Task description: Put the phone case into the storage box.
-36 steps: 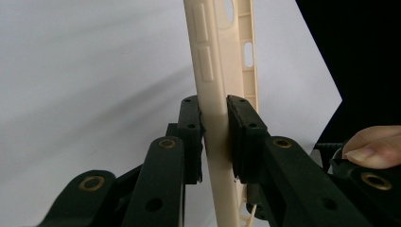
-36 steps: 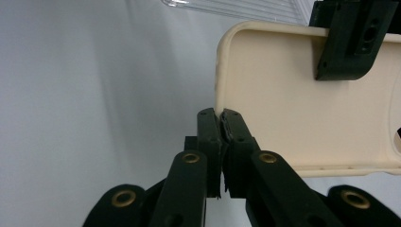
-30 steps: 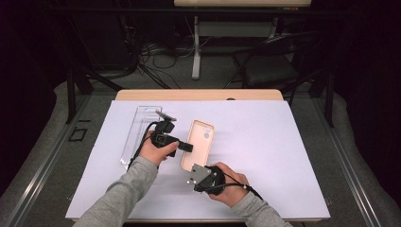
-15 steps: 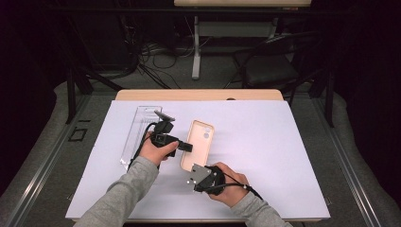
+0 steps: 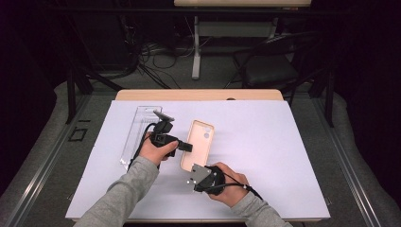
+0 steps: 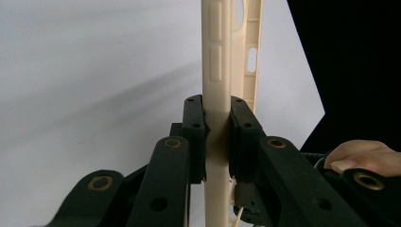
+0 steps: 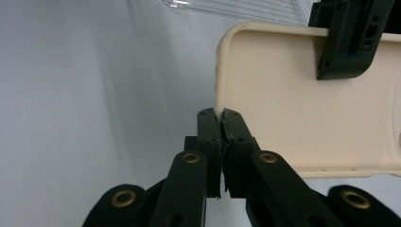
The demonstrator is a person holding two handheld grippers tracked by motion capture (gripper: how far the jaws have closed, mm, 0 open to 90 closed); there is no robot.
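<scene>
The white sheet (image 5: 283, 156) covers my table, and the cream phone case (image 5: 197, 144) lies on it between my hands. The case looks light, thin and bendy, so I take it by its rims. My left gripper (image 6: 217, 137) clamps its long side wall; my right gripper (image 7: 220, 124) pinches the bottom corner. The clear plastic package (image 5: 137, 135) just left lies empty, as far as I can tell.
</scene>
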